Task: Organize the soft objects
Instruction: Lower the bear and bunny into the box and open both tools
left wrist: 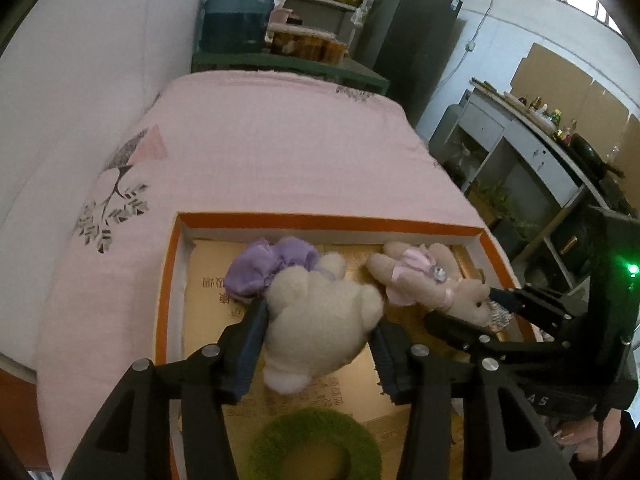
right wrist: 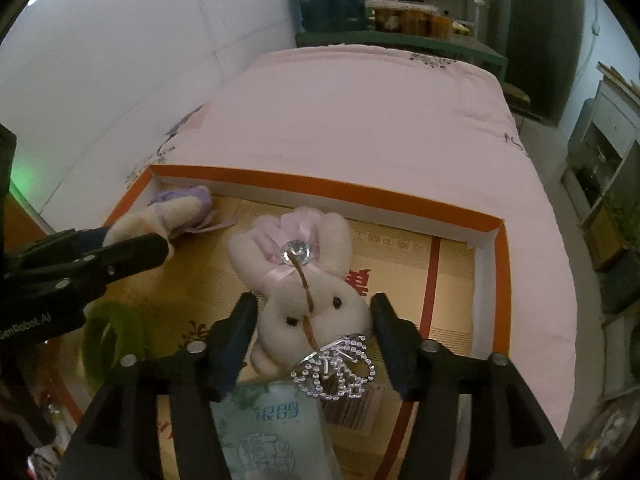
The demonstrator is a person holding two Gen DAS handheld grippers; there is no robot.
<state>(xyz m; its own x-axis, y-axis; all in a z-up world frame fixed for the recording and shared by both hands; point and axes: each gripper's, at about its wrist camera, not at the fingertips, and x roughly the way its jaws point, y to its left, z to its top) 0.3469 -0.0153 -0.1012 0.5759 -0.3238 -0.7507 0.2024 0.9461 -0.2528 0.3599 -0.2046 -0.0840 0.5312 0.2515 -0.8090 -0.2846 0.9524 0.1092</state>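
Plush bunnies, two: purple-bowed (left wrist: 316,312), pink-bowed (right wrist: 308,292); one orange tray (left wrist: 320,222).
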